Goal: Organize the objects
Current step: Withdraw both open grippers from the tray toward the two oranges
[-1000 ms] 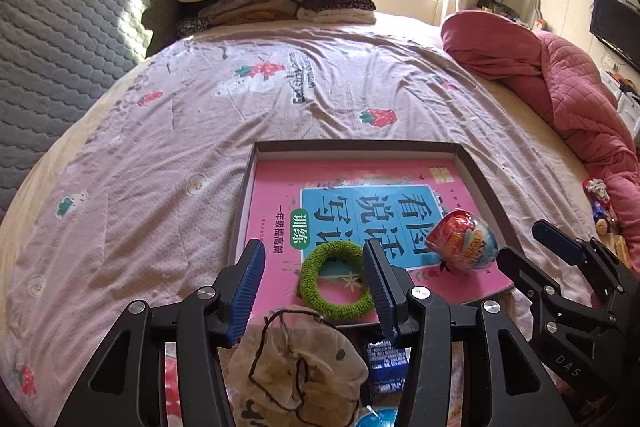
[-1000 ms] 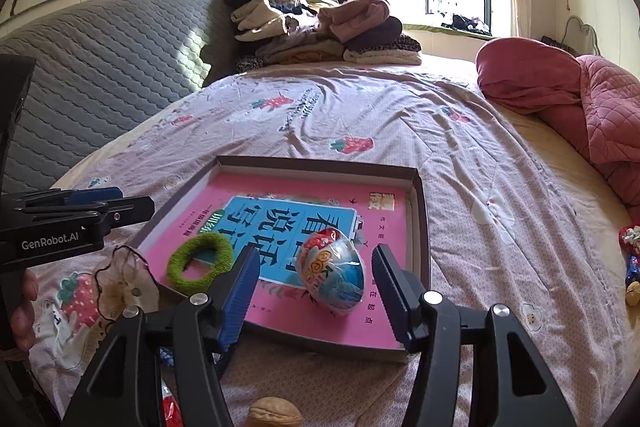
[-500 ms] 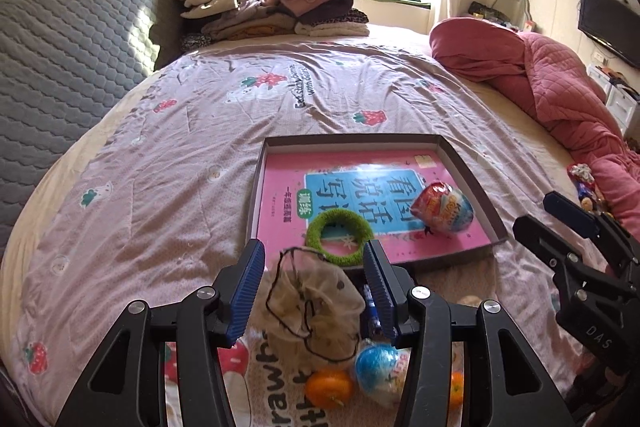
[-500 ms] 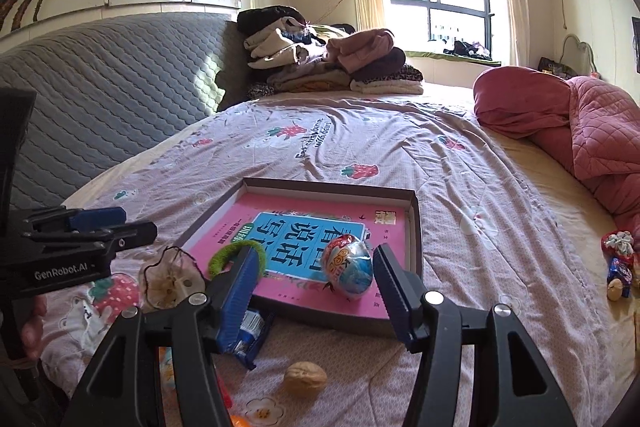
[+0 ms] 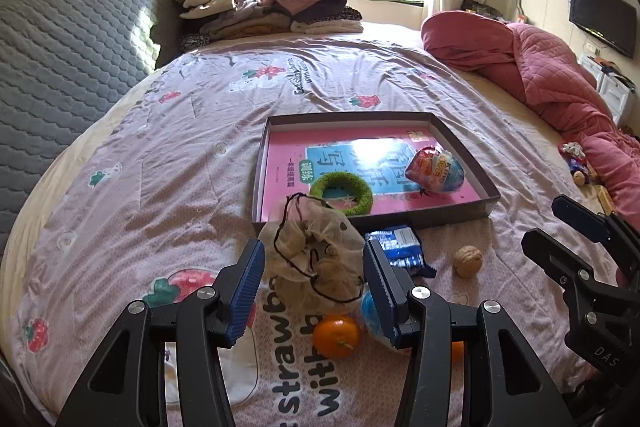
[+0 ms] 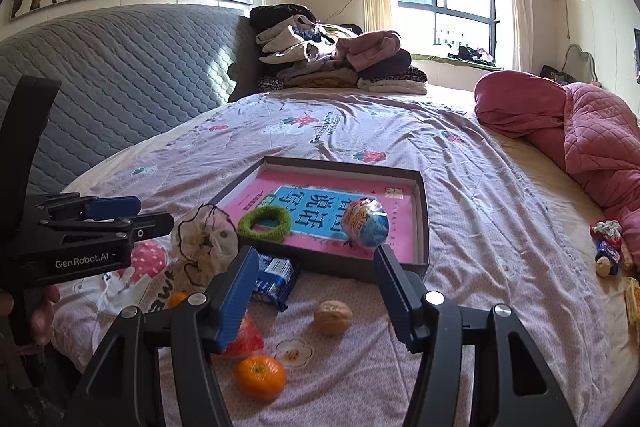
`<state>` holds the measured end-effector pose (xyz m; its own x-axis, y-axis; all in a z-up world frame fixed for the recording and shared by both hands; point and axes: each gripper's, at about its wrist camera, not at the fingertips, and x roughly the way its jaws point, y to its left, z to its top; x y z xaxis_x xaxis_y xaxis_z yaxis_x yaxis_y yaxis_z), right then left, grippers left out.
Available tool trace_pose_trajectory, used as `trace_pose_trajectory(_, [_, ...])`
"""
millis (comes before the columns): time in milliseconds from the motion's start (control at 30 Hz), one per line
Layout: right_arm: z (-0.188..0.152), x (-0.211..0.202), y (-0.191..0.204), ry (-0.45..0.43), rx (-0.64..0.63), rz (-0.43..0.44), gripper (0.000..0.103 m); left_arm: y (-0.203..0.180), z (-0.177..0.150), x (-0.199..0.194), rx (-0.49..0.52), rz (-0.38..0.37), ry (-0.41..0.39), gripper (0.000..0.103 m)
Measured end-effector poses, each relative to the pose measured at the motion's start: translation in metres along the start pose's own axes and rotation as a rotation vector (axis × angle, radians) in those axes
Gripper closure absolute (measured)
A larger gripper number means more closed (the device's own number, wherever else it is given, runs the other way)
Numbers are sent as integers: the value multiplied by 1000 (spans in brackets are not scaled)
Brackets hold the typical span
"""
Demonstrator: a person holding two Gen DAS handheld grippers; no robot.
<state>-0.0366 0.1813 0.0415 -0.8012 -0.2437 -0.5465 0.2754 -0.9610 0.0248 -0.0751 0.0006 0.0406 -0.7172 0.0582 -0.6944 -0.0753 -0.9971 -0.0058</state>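
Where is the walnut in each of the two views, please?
Left wrist view: the walnut lies on the bedsheet right of centre, in front of the tray's near right corner.
Right wrist view: the walnut lies low in the centre, between the fingers of the right hand-held gripper.
Shared landmark: the shallow dark tray, just beyond the walnut.

Both grippers hang side by side, tilted downward, jaws parted and gripping nothing. The left gripper point(image 5: 314, 287) shows its blue ribbed pads point(image 5: 248, 291) spread apart; the right gripper point(image 6: 314, 291) stands equally wide, with blue pads point(image 6: 236, 299). A hand point(image 6: 38, 311) grips the left tool's handle from below
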Motion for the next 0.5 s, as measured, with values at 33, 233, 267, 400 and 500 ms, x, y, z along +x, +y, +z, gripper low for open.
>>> trace_pose_trajectory(33, [-2, -2, 2, 3, -3, -2, 44, 0, -3, -1, 1, -1, 0, 50])
trace_pose_trajectory(233, [-11, -11, 8, 16, -6, -8, 44, 4, -23, -2, 13, -3, 20, 50])
trace_pose_trajectory(267, [-12, -13, 9, 17, -7, -11, 44, 4, -25, -3, 10, 0, 21, 50])
trace_pose_trajectory(400, [-16, -18, 14, 17, -20, -31, 44, 8, -36, -3, -1, -2, 39, 50])
trace_pose_trajectory(500, [-20, -20, 18, 27, -26, -36, 44, 8, -42, -6, 4, 1, 42, 50])
